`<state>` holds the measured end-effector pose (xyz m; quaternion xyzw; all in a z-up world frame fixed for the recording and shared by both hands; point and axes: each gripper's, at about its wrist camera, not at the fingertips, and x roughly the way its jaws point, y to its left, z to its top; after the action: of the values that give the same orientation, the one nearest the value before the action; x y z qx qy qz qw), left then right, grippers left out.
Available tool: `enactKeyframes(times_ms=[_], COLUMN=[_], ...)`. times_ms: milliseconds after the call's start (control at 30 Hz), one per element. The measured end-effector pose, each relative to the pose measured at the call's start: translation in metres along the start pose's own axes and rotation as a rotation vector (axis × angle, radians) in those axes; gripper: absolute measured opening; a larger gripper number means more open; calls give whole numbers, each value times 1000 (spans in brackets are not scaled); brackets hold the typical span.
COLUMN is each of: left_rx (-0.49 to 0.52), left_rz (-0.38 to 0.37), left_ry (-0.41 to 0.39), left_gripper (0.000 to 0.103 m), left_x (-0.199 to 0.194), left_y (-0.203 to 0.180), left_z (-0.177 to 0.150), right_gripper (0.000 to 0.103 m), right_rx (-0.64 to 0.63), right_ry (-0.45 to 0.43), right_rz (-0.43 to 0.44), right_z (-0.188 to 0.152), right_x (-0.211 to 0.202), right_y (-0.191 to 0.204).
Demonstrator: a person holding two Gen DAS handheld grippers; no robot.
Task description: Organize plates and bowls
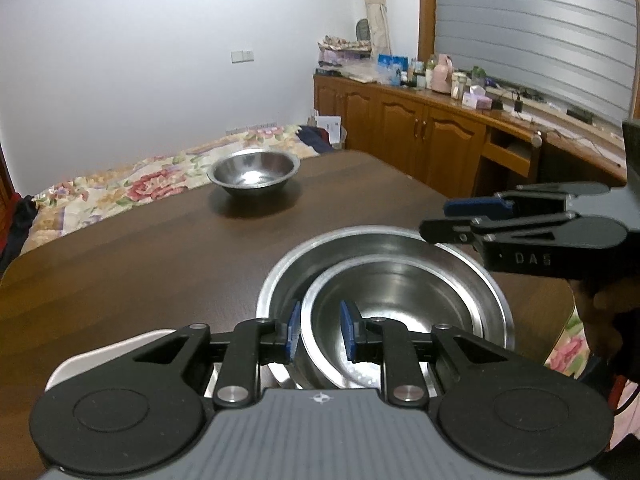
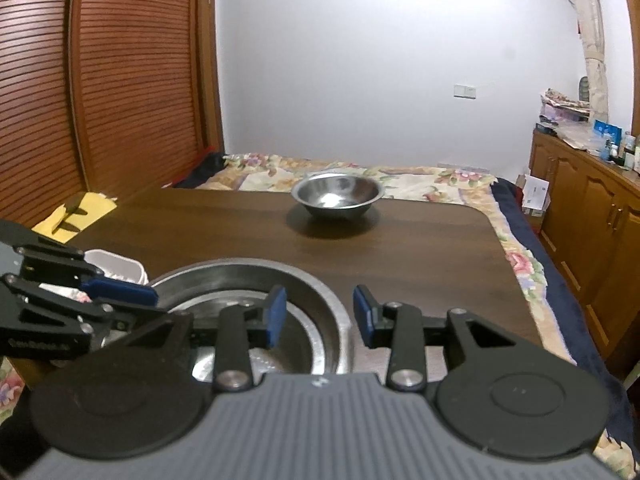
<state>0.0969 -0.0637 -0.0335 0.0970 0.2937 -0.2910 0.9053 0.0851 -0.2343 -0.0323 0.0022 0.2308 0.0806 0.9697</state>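
**Nested steel bowls near tabletop edge, one bowl far out**

Left hand-held gripper (image 1: pixel 318 334) has its blue pads narrowly apart, straddling the near rim of the inner bowl (image 1: pixel 404 304). Pads look closed on that rim wall; contact on the left pad is hard to confirm. The inner bowl sits tilted inside the outer bowl (image 1: pixel 280 280), offset toward 3 o'clock, leaving a crescent gap at 9 o'clock.

Right hand-held gripper (image 2: pixel 320 316) is partly open with nothing pinched between its pads. Left pad hangs over the bowl's interior, right pad outside over bare wood; the outer bowl's rim (image 2: pixel 340 312) passes under the gap. In the left wrist view it hangs at 3 o'clock over the stack's far-right rim.

The nested stack sits at the near edge of the brown tabletop (image 1: pixel 140 248). A white container (image 2: pixel 116 266) stands just beside the stack at 9 o'clock, partly hidden by the left hand-held gripper.

A third bowl (image 1: pixel 254 174) stands upright alone at 12 o'clock, near the far tabletop edge, well apart from the stack. Bare wood lies between them.

Rounded tabletop corner at 2 o'clock; a floral bed (image 2: pixel 460 184) lies beyond the far edge and wooden cabinets (image 1: pixel 420 132) stand to the right.
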Motion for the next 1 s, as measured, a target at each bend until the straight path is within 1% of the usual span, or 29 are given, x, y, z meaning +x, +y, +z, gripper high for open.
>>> enactKeyframes(times_ms=[133, 200, 267, 300, 333, 467, 567, 667, 800, 900, 1000], left_rx=[-11, -15, -17, -19, -20, -20, -25, -52, -70, -103, -127], left_rz=[6, 7, 13, 16, 19, 33, 49, 59, 91, 98, 110], left_ry=[-21, -32, -41, -44, -47, -69, -77, -81, -82, -76, -64], left_gripper=[28, 35, 39, 39, 39, 46, 46, 46, 46, 46, 46], left_x=[-4, -5, -5, -4, -3, 3, 10, 21, 38, 55, 73], left_y=[2, 4, 6, 8, 9, 19, 30, 43, 53, 60, 66], left_z=[7, 10, 14, 17, 20, 34, 45, 59, 73, 83, 91], right_gripper=[38, 38, 38, 38, 38, 39, 40, 42, 43, 47, 47], right_rx=[11, 21, 35, 44, 51, 68, 59, 42, 32, 19, 9], right_ry=[-15, -9, 1, 3, 4, -4, -19, -42, -72, -81, -81], right_rz=[-20, -27, -36, -37, -35, -34, -32, -43, -41, -37, -29], right_z=[-2, -4, -7, -8, -7, 1, 11, 24, 42, 47, 49], right_x=[-2, 0, 2, 4, 4, 9, 12, 18, 32, 45, 62], right_y=[-7, -11, -14, -17, -18, -26, -33, -40, -53, -59, -66])
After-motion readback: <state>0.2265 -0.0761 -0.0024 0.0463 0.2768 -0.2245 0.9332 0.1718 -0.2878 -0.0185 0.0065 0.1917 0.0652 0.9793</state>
